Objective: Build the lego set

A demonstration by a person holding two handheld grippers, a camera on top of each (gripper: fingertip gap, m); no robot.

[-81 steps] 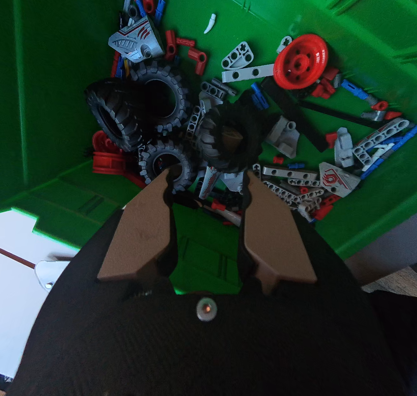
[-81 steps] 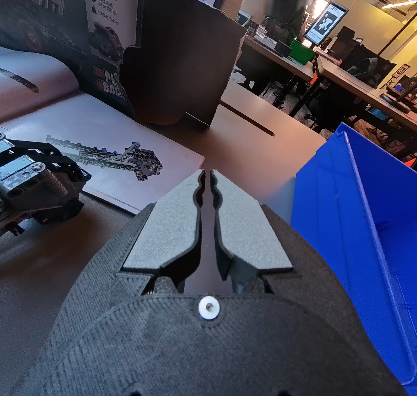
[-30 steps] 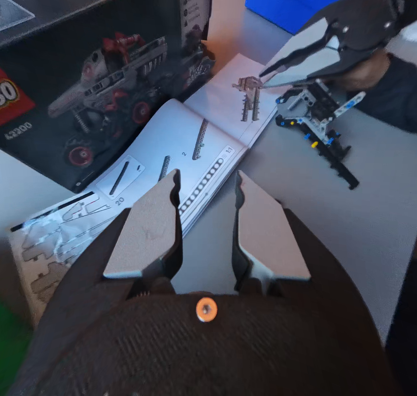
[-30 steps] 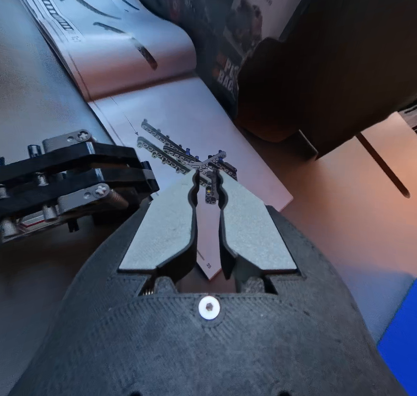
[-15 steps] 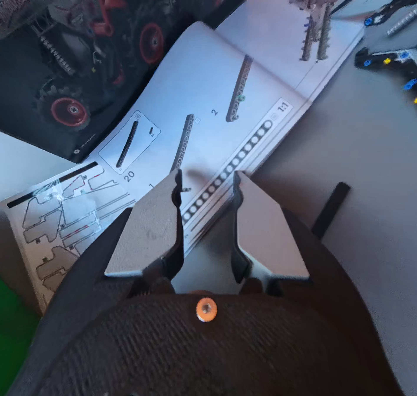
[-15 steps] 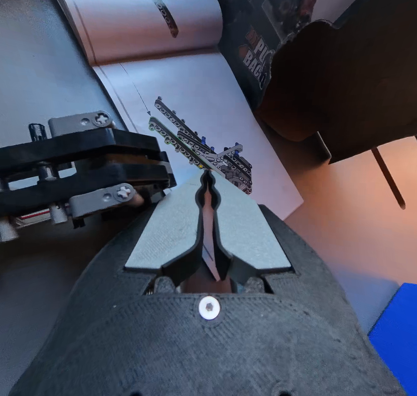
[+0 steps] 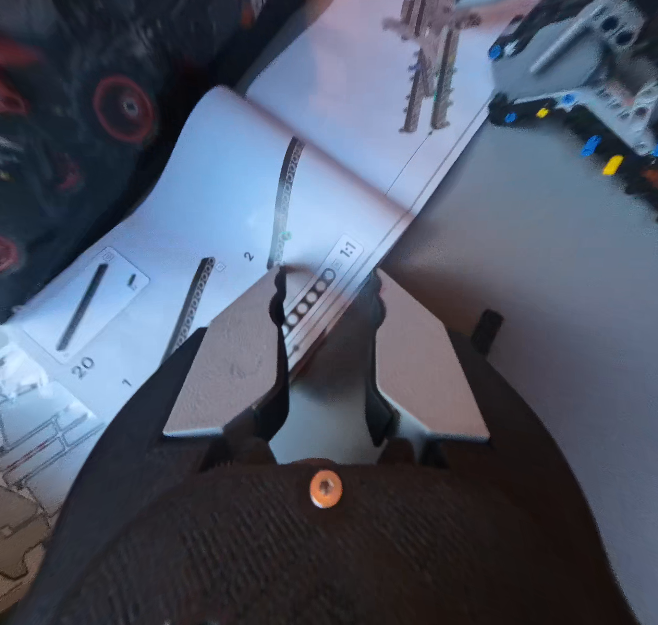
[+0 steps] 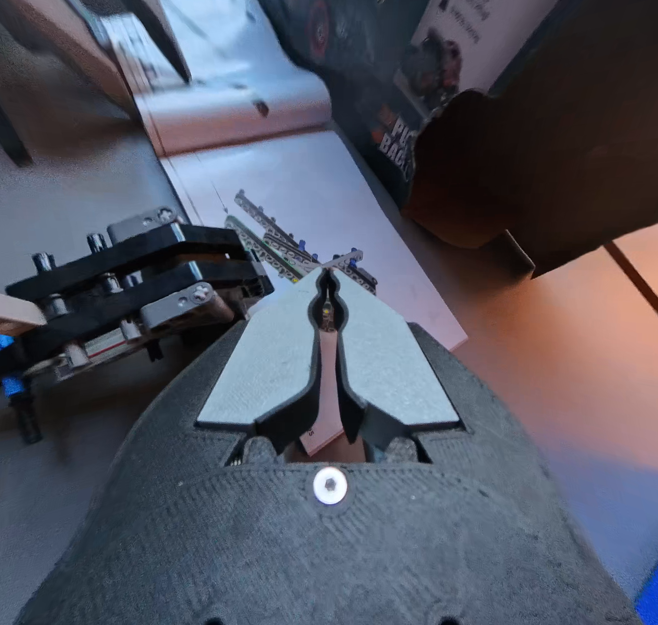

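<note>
In the left wrist view my left gripper (image 7: 327, 273) is open and empty, its tips over the front edge of the open instruction booklet (image 7: 220, 188). A black beam (image 7: 486, 327) lies on the table just right of it, partly hidden by the gripper body. The partly built black and grey chassis (image 7: 587, 74) sits at the top right. In the right wrist view my right gripper (image 8: 327, 273) is shut with nothing between its tips, over the booklet's right page (image 8: 302, 188). The chassis (image 8: 124, 280) lies just left of it.
The dark set box (image 7: 89, 92) stands behind the booklet, and shows at the upper right in the right wrist view (image 8: 498, 109). A sticker sheet (image 7: 35, 430) lies at the booklet's left end. A blue bin corner (image 8: 648, 593) shows at the bottom right. The left gripper (image 8: 156, 38) shows blurred at the top left. My right fingertips sit around 15 cm from my left ones.
My left gripper left the green parts bin and came over the booklet, moving closer to its front edge. My right gripper swung down to the booklet beside the chassis and its fingers closed fully.
</note>
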